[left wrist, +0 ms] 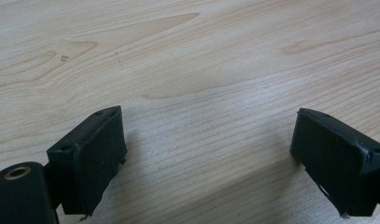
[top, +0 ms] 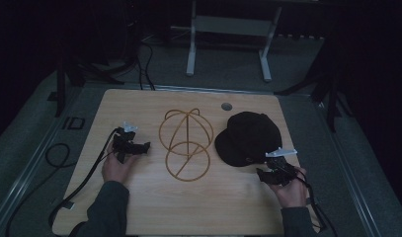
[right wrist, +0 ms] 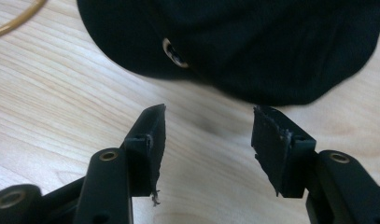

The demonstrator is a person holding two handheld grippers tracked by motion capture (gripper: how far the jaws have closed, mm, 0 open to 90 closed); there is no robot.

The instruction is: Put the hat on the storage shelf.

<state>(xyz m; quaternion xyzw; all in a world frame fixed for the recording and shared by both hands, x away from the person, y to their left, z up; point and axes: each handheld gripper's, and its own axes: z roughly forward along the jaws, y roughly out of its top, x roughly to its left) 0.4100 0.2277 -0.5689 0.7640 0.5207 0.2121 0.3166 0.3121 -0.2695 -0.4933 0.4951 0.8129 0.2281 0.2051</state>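
The soft black fabric cap (right wrist: 253, 42) lies just ahead of the released right claw (right wrist: 208, 140), nearer it than the released left claw (left wrist: 206, 154).

Light wood table (top: 139, 207), rounded corners, with a small round grommet (top: 226, 106) near the far edge. A gold wire stand (top: 185, 143) sits mid-table, and a black cap (top: 248, 137) lies just to its right, not touching as far as I can tell.

cap (right wrist: 271, 42): top cropped, right gripper view | wire stand (right wrist: 15, 18): mostly cut off
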